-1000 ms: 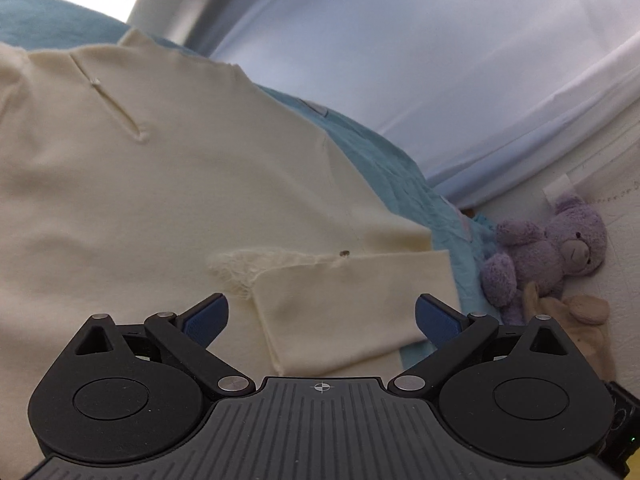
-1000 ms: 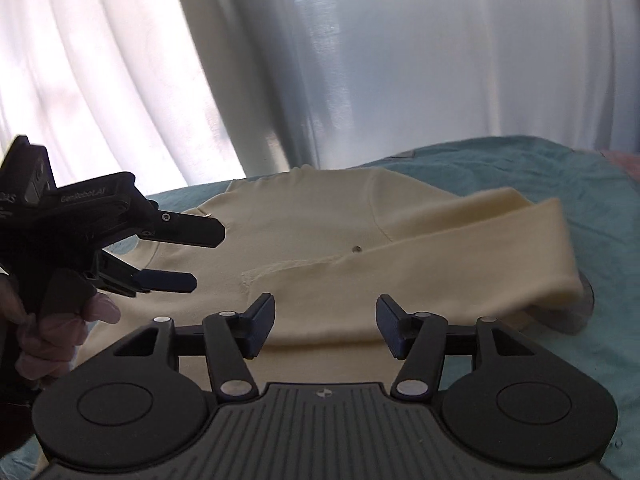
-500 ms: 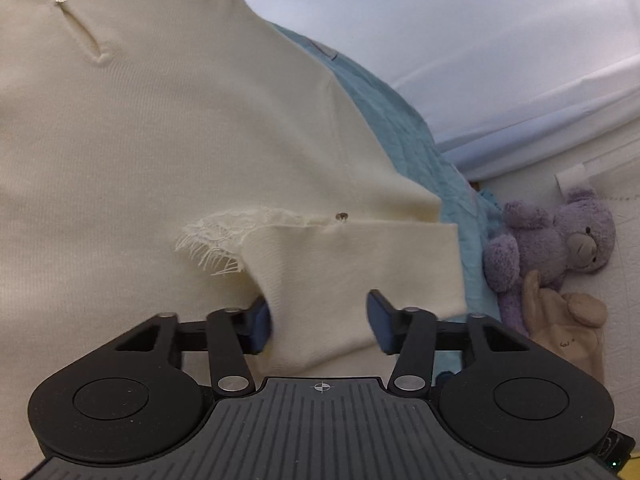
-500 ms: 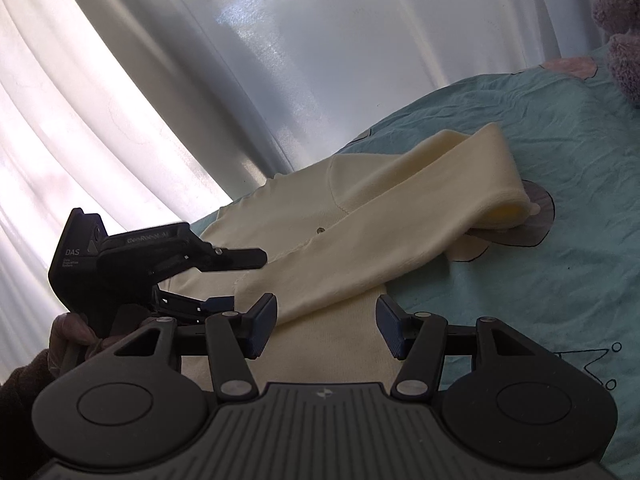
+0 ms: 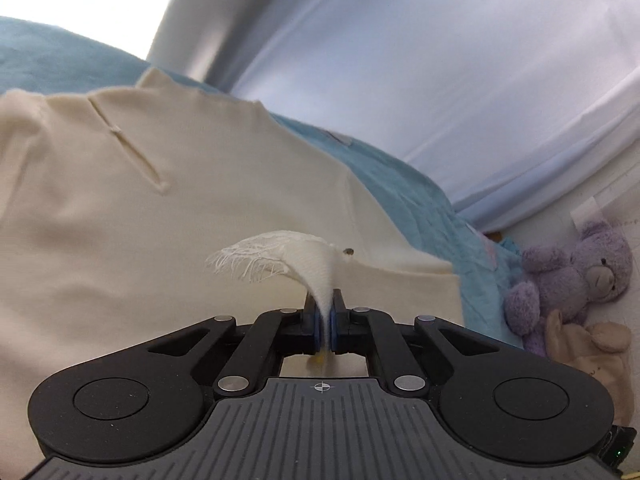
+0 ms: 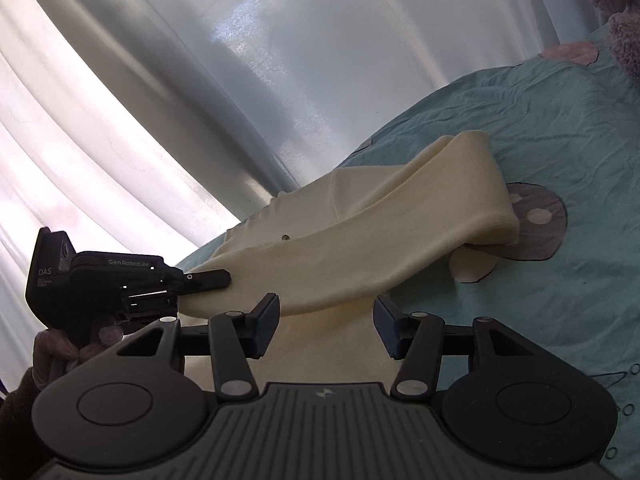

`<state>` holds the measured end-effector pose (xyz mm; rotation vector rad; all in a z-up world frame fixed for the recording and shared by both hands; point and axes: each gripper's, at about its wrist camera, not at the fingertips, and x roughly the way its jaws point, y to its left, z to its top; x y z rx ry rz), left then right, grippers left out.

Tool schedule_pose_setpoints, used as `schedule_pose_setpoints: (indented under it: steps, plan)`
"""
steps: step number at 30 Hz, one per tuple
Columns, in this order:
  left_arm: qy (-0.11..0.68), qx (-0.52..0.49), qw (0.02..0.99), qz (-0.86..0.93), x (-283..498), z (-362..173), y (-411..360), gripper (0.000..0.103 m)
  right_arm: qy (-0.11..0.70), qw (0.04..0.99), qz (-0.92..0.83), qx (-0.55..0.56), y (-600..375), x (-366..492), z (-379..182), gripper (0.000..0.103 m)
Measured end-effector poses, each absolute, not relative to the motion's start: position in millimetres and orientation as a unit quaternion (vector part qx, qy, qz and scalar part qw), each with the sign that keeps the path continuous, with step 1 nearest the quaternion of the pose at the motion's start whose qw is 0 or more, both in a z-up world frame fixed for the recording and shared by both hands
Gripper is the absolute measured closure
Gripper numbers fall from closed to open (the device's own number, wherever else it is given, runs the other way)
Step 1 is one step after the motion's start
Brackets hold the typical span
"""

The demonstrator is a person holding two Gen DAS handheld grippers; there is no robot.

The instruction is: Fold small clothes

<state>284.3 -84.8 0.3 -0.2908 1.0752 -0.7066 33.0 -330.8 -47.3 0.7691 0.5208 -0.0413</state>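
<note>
left gripper (image 5: pixel 325 320) pinching cream sleeve (image 5: pixel 316 268), right gripper (image 6: pixel 326 326) spread, purple teddy (image 5: pixel 576 276) nearby

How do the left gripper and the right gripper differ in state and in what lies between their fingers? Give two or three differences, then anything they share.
The left gripper is shut on the cream sleeve, having just closed; the right gripper is open. The left gripper lifts the sleeve's frayed end off the cream garment; the right gripper holds nothing, the cloth merely lying beyond its fingers. Both are black with blue pads and point at the same garment.
</note>
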Motion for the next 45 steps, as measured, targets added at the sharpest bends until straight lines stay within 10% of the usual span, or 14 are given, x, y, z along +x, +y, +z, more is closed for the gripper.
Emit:
schedule_pose_setpoints:
  steps: [11,14,18,31,45]
  plan:
    - [0.516,-0.114,0.829,-0.184,307.9,-37.9,-7.7,0.095,0.269,0.866,-0.011,0.421,-341.1,62.9,-65.8,0.054]
    - [0.517,-0.137,0.82,-0.203,309.4,-45.7,-9.2,0.08,0.274,0.861,-0.015,0.427,-342.7,70.7,-69.0,0.054]
    - [0.512,-0.136,0.82,-0.215,312.0,-43.7,-19.6,0.096,0.278,0.852,-0.019,0.443,-345.0,80.0,-75.2,0.054]
    - [0.434,-0.118,0.884,-0.13,330.5,-2.2,26.8,0.097,0.275,0.839,-0.046,0.467,-351.0,110.6,-81.6,0.054]
    - [0.468,-0.141,0.864,-0.123,333.9,-34.9,52.1,0.096,0.289,0.855,-0.083,0.424,-342.4,128.5,-85.4,0.093]
